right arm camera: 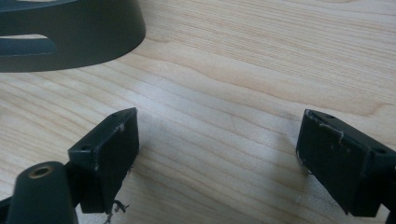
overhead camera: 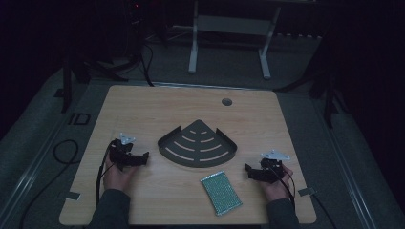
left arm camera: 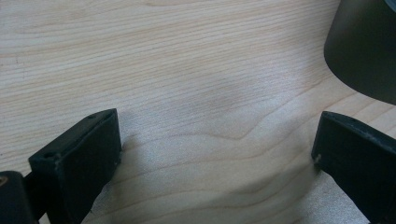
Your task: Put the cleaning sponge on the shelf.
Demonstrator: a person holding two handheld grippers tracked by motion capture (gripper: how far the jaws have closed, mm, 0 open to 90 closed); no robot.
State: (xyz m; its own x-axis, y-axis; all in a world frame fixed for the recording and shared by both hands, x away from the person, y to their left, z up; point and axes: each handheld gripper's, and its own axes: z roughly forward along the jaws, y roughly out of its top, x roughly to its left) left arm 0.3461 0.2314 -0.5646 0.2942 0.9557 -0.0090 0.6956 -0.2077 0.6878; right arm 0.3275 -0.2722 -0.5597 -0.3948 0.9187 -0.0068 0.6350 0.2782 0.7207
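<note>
While flanking the dark corner shelf [overhead camera: 198, 144], both grippers' jaws apart, holding nothing.

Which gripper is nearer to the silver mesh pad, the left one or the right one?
Right. The right gripper sits just to the right of the pad, slightly farther up the table. The left gripper is farther off, up and to the pad's left.
</note>
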